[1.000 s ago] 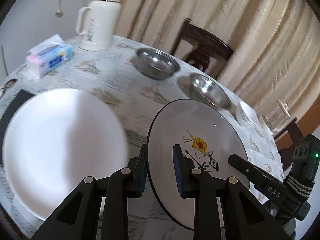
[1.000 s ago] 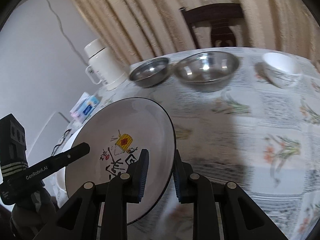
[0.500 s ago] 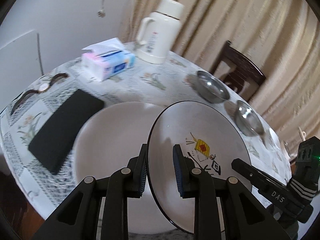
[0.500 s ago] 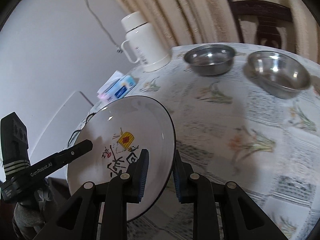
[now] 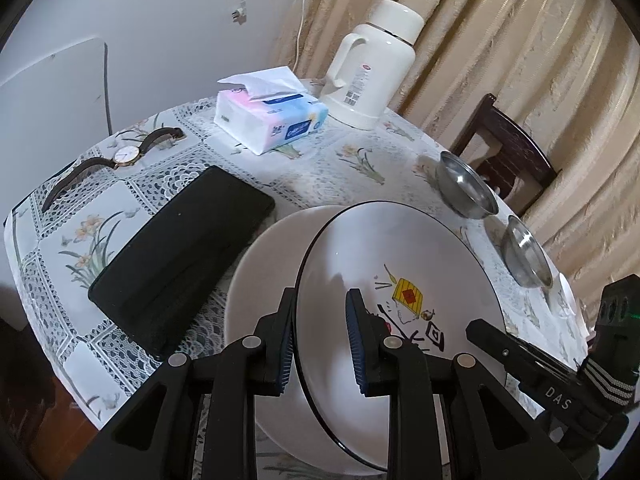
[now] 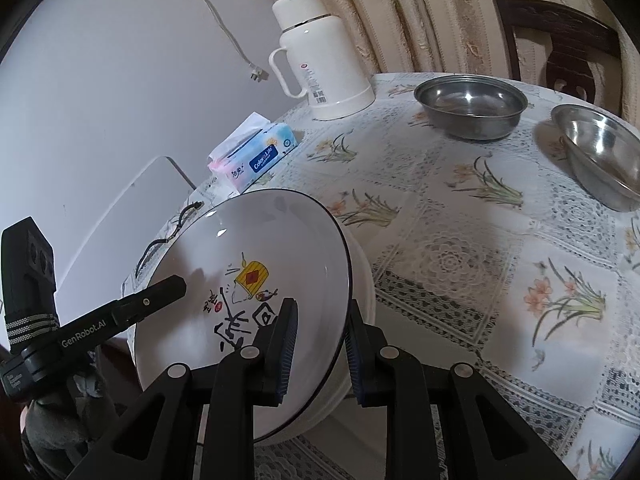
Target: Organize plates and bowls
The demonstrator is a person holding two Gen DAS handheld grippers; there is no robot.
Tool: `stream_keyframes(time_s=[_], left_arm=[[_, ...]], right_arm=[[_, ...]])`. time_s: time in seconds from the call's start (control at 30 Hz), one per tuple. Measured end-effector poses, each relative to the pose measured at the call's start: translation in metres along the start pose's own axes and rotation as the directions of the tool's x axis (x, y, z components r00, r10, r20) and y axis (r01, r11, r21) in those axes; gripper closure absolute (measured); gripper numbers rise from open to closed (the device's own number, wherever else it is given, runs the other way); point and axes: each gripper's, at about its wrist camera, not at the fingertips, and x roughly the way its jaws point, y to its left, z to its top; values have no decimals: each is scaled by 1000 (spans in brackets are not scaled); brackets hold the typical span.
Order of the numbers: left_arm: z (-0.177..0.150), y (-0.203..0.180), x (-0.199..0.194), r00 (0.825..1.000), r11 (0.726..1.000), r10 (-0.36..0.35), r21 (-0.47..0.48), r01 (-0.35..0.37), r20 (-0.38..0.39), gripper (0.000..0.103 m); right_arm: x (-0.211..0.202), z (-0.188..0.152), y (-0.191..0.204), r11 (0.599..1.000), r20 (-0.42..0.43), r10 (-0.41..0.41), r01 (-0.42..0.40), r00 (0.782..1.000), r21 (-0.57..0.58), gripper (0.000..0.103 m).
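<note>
Both grippers, left (image 5: 322,336) and right (image 6: 320,344), had fingers pinched on the painted plate's (image 5: 400,264) rim; lowering it level onto the white plate (image 5: 264,264) seemed wise.

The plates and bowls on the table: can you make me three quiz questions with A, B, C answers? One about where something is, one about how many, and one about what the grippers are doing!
1. Where is the painted plate?
A. Over the white plate
B. Inside a steel bowl
C. On the chair

2. How many steel bowls are on the table?
A. One
B. Two
C. Four

3. What are the left gripper and right gripper doing?
A. Both open, away from everything
B. Only the left holds the plate
C. Each straddles an edge of the painted plate

Answers:
1. A, the white plate's rim shows just beneath it.
2. B, one bowl sits near the flask, another beside it.
3. C, each view shows the rim between its fingers, though not whether the pads press it.
</note>
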Motion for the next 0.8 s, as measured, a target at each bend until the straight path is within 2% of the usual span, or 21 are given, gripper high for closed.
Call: stream_keyframes(time_s=[0.27, 0.8], left_arm=[[-1, 8, 4, 1000, 1000, 5, -4, -5, -8, 78], [-6, 13, 16, 999, 1000, 10, 2, -9, -43, 78]], right_arm=[[7, 1, 8, 999, 1, -28, 28, 1000, -34, 78], [15, -2, 8, 999, -10, -42, 41, 999, -25, 76]])
